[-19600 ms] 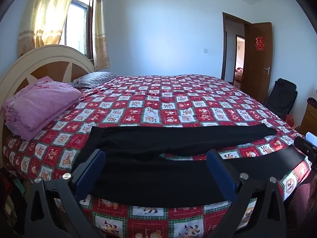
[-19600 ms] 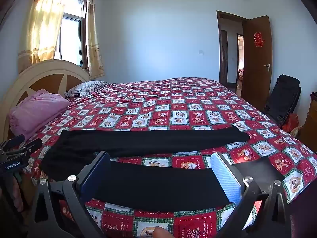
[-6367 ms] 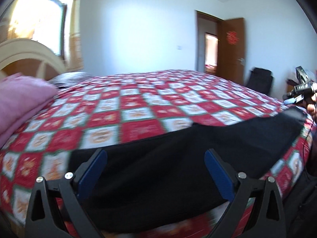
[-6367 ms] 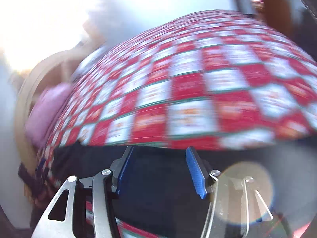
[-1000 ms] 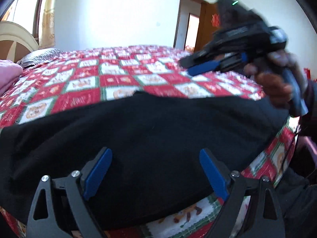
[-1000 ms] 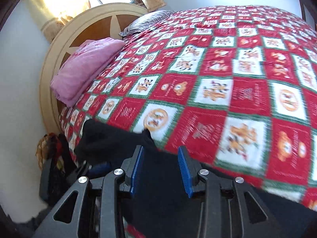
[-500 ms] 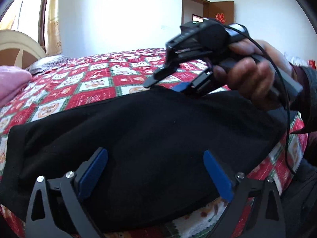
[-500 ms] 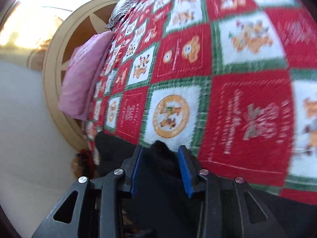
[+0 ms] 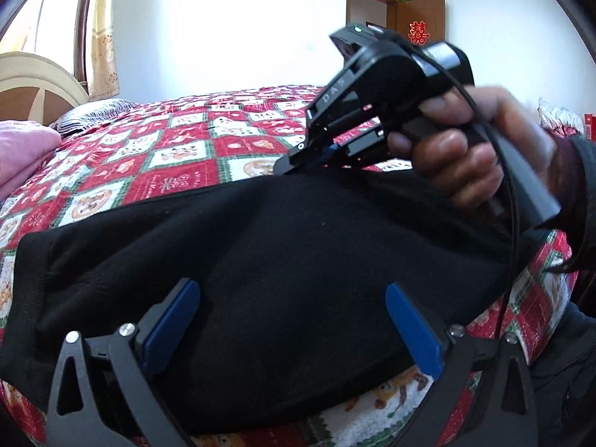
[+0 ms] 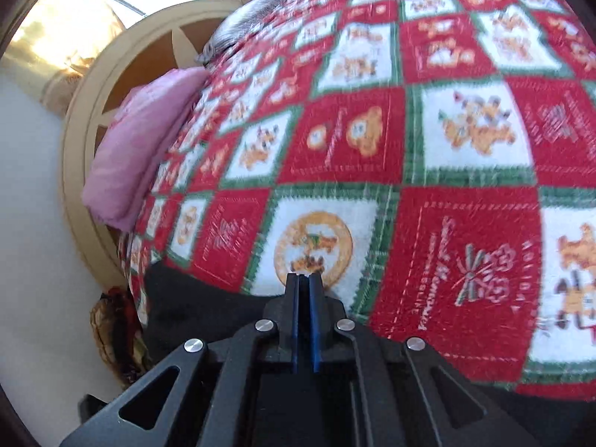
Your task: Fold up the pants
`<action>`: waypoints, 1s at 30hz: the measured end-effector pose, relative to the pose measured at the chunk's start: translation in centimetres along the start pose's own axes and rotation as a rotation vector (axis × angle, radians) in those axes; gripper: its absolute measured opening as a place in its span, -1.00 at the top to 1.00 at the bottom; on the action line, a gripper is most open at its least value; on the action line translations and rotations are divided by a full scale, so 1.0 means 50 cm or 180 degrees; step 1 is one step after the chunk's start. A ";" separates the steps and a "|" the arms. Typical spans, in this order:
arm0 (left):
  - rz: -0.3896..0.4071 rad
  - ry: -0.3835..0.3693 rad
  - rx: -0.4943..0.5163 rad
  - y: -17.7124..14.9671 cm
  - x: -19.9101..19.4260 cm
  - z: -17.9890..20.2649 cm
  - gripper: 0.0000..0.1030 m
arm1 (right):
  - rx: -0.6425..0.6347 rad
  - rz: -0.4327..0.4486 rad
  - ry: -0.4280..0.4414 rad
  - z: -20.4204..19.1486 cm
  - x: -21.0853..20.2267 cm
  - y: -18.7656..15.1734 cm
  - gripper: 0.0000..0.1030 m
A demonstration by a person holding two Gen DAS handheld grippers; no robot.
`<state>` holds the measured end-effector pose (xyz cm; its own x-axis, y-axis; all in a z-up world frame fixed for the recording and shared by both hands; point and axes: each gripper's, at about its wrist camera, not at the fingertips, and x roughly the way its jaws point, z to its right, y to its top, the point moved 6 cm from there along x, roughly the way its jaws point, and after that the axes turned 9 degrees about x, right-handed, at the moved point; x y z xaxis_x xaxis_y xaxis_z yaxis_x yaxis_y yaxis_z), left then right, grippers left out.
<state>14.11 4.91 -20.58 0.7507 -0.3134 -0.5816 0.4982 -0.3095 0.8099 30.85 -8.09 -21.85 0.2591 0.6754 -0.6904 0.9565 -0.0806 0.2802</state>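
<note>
Black knit pants [image 9: 283, 260] on patchwork quilt [image 10: 465, 193], right gripper [image 10: 303, 290] pinching their far edge, left gripper [image 9: 294, 320] spread wide.

The gripper [image 10: 303, 283] is pinched tight at the far edge of the pants [image 10: 208, 309]. Beyond lies the quilt [image 10: 428, 149].

Place: we take this for a bedroom in a home.
Bed: we see a wide bed [image 9: 231, 156] under a red, white and green checked quilt [image 10: 447, 156] with cartoon patches.
Headboard: we note a rounded cream and brown headboard [image 10: 123, 70].
Bedding: a folded pink blanket [image 10: 141, 145] and a striped pillow [image 9: 93, 108] lie at its head.
Walls: we see white walls, a curtained window [image 9: 100, 33], and a brown wooden door [image 9: 421, 22] bearing a red paper ornament [image 9: 418, 33].
</note>
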 end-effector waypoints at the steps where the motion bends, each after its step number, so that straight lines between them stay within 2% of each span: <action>1: -0.0013 -0.0017 -0.0025 0.001 -0.001 -0.002 -1.00 | 0.0033 0.0038 0.0036 0.003 -0.007 0.001 0.88; 2: -0.0020 -0.0030 -0.0050 0.002 -0.001 -0.004 -1.00 | 0.0014 0.0097 -0.0001 0.004 -0.018 0.002 0.75; 3: -0.0030 -0.0039 -0.0079 0.003 0.000 -0.006 -1.00 | -0.0036 0.0130 -0.0056 0.005 -0.030 0.002 0.48; 5: -0.0061 -0.0055 -0.0140 0.007 -0.003 -0.008 -1.00 | -0.0152 0.0218 -0.0095 0.008 -0.069 -0.002 0.22; 8: -0.0088 -0.0075 -0.0253 0.012 -0.005 -0.014 -1.00 | -0.0382 0.0283 -0.0182 0.018 -0.141 -0.025 0.22; 11: -0.0121 -0.0050 -0.0289 0.014 -0.002 -0.014 -1.00 | -0.0675 0.0288 -0.0269 0.022 -0.195 -0.076 0.22; 14: -0.0180 0.0028 -0.0241 0.014 0.005 -0.010 -1.00 | -0.1102 0.0269 -0.0528 0.026 -0.221 -0.152 0.22; 17: -0.0204 0.0065 -0.0254 0.013 0.007 -0.009 -1.00 | -0.1321 0.0219 -0.0749 0.045 -0.226 -0.213 0.21; 22: -0.0263 0.0113 -0.0285 0.013 0.010 -0.010 -1.00 | -0.1396 0.0100 -0.1035 0.093 -0.214 -0.277 0.22; 25: -0.0285 0.0131 -0.0282 0.012 0.010 -0.009 -1.00 | -0.1470 0.0162 -0.1108 0.108 -0.215 -0.308 0.21; 30: -0.0178 0.0210 -0.0324 0.030 -0.017 -0.027 -1.00 | -0.1465 0.0218 -0.1184 0.096 -0.231 -0.315 0.21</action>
<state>14.78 5.91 -18.75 0.7458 -0.2375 -0.6224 0.5790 -0.2311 0.7819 13.42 -18.14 -21.50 0.4273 0.3709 -0.8245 0.8012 0.2673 0.5354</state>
